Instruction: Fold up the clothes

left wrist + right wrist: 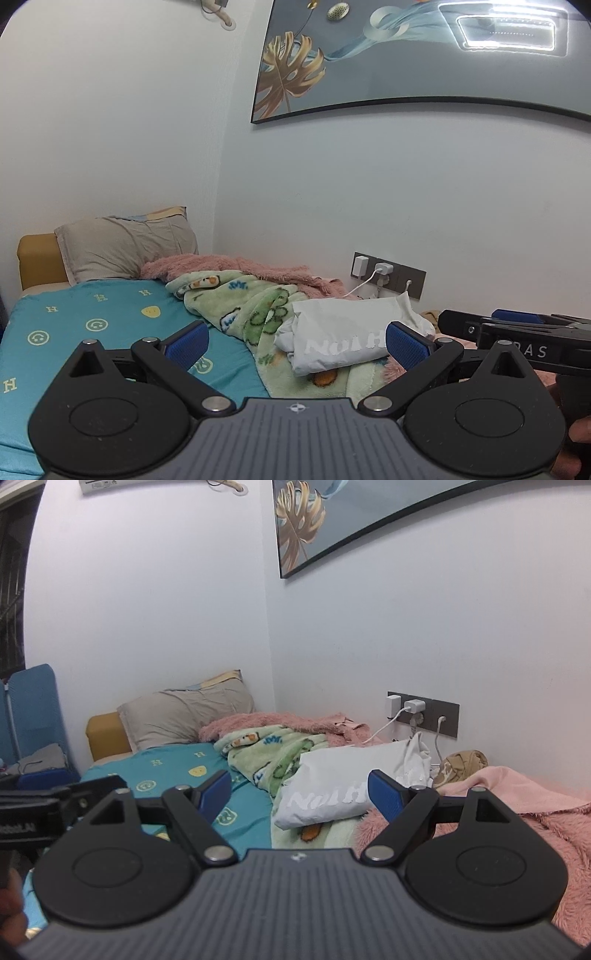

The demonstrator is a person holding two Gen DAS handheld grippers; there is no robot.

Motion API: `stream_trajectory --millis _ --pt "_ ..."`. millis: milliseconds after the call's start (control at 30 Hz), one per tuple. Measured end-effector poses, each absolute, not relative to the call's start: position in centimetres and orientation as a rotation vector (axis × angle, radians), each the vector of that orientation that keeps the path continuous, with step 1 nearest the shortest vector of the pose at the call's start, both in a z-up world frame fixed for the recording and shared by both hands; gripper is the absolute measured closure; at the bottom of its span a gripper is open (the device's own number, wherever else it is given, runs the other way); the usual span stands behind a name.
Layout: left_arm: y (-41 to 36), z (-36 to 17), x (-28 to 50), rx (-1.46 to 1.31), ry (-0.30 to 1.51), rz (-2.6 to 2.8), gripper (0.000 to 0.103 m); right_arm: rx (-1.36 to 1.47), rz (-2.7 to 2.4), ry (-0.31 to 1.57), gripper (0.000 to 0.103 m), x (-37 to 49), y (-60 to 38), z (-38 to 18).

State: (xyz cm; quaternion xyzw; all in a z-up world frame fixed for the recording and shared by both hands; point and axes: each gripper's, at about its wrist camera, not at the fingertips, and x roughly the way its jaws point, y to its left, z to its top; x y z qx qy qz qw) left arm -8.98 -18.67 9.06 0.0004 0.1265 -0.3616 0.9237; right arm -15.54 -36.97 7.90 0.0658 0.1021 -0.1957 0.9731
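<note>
**So both grippers are wide open, white tee just ahead on the bed**

Okay, starting with the left gripper: its blue pads are spread wide with nothing between them, held up over the bed. The right gripper is the same deal, jaws spread wide and empty. Each one shows up at the edge of the other's view, so they sit side by side, close together.

The white t-shirt is the landmark for everything else. It lies straight ahead of both grippers, a bit beyond the fingertips and not touched by either. It's bunched into a rough folded bundle with white lettering on the side facing the cameras. In the right wrist view the shirt lines up between the two pads, leaning toward the right one.

Under the shirt and to its left is a green cartoon blanket. Left of that is the teal smiley bedsheet. Behind the shirt a fluffy pink blanket runs along the wall, and more of it spreads to the shirt's right. A grey pillow sits far left behind it. Right behind the shirt on the wall is a dark outlet panel with white chargers plugged in. A tan crumpled garment lies just right of the shirt.
</note>
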Motion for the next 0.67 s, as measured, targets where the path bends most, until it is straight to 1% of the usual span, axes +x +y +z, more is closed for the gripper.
stream_trajectory --millis 667 --pt "-18.95 8.67 -8.88 0.025 0.261 -0.723 0.000 0.127 -0.410 0.218 0.020 -15.33 -36.82 7.75"
